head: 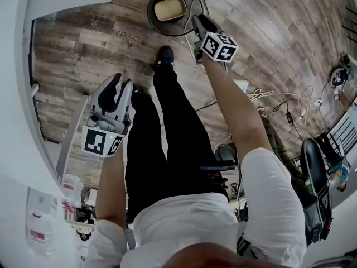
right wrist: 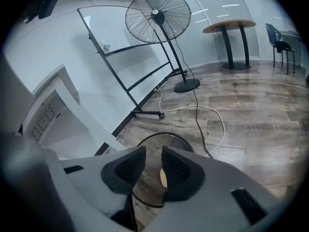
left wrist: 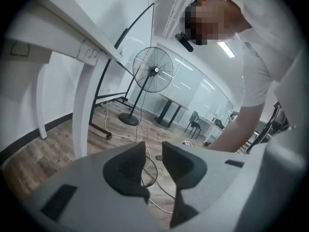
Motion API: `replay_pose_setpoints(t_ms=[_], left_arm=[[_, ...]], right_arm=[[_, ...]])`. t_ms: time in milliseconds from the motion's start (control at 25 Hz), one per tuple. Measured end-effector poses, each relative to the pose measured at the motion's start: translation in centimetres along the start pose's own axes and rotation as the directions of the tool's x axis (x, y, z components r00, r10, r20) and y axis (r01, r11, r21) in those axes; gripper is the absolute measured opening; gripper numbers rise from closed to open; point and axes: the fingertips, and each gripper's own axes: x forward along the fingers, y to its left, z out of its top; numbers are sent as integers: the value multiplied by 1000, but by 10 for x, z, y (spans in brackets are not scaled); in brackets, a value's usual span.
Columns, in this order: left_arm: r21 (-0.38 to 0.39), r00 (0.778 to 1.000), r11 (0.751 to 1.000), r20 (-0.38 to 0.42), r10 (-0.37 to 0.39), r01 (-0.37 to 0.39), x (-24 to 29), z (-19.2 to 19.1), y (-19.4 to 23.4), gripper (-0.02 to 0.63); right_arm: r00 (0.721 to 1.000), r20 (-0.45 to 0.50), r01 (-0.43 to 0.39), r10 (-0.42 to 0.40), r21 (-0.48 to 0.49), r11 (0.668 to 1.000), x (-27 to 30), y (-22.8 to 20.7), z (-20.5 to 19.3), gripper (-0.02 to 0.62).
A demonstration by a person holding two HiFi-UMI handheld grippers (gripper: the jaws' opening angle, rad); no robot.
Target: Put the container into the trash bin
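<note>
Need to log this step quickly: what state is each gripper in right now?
Left gripper: open, nothing between its jaws.
Right gripper: open, empty; the container lies in the trash bin.

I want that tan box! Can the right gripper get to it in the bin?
Probably yes. The right gripper hangs just above the trash bin with open, empty jaws. The container lies uncovered in the open-topped bin, and nothing seems to block the way.

In the right gripper view, the jaws hide most of the trash bin, leaving a sliver of the container. In the head view, the right gripper covers the bin's rim at four o'clock.
</note>
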Motion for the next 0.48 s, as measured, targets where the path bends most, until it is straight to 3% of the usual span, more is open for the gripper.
replay_pose_setpoints(t_ms=[280,480], left_arm=[[53,992,999,127,1,-7,-85,71,-19,112],[135,978,991,207,-37,9,-151,129,-53,112]], right_arm=[[987,152,-42,46,-34,999,-101,100,55,124],[941,291,-120,174,-195,973,-197,206,109,123]])
